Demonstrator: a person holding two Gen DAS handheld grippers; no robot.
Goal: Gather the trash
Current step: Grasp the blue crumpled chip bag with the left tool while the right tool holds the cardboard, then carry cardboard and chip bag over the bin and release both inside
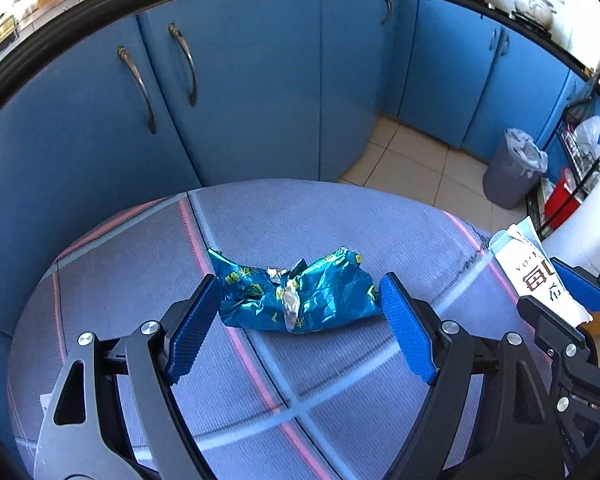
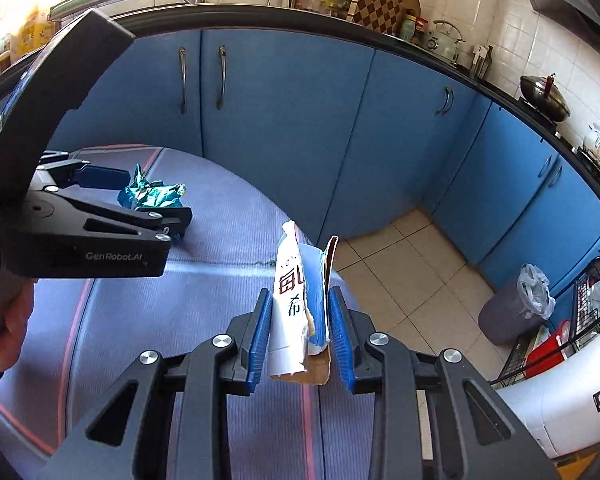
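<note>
tablecloth (image 1: 340, 216), striped grey, before blue cabinets (image 1: 260, 80); left gripper (image 1: 300, 320) gapes around foil wrapper (image 1: 296, 294); right gripper (image 2: 300, 332) pinches torn carton (image 2: 296, 300).

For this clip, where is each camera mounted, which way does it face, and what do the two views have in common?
Left wrist: on the left gripper, angled down at the crumpled teal wrapper on the striped mat; its open fingers flank it.
Right wrist: on the right gripper, angled down over the mat's edge; its fingers clamp a torn white carton; a hand shows at left.
Shared: wrapper, carton, mat, blue cabinets, grey bin, each other's gripper.
</note>
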